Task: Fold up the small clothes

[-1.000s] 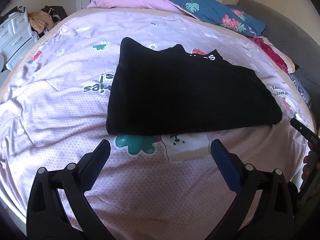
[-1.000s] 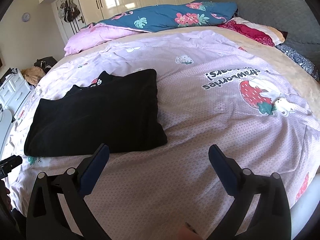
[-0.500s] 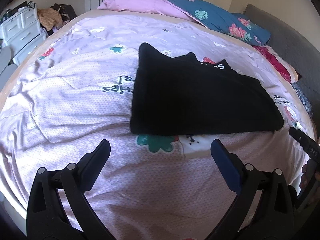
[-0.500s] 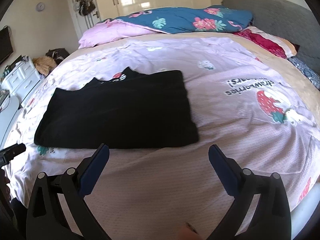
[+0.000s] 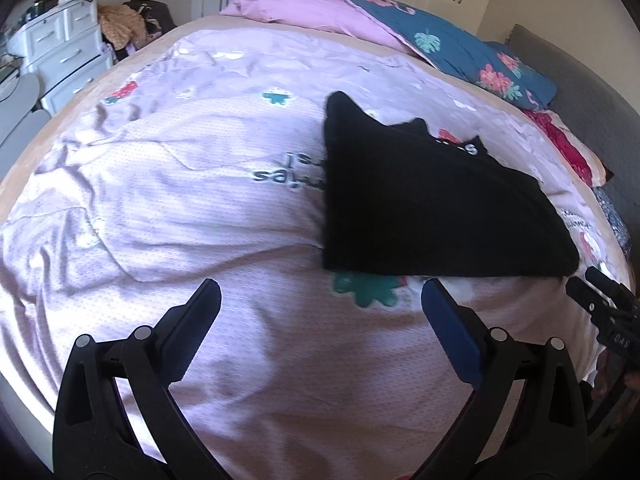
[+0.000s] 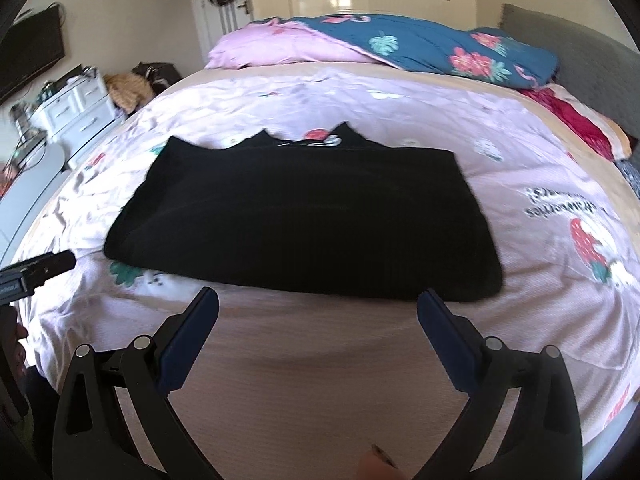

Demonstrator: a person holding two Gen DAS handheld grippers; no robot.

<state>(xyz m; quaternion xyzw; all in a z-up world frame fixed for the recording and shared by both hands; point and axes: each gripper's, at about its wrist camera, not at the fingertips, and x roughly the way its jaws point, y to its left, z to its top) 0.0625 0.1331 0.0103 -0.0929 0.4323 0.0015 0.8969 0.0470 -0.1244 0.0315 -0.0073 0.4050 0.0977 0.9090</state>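
Right wrist view: folded black garment (image 6: 304, 216) lies just beyond both grippers' wide-apart, empty jaws.

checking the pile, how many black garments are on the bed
1: a folded black garment lies flat on the lilac bedspread, just beyond the open right gripper. Layers folded underneath it may be hidden.

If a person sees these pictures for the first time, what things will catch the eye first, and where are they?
First comes the folded black garment, lying flat in the middle of the pale pink printed bed cover, just ahead of the open right tongs. Next is the blue floral quilt heaped at the far end of the bed, beside a pink one. The left tongs are open too, holding nothing, with the garment ahead to their right.
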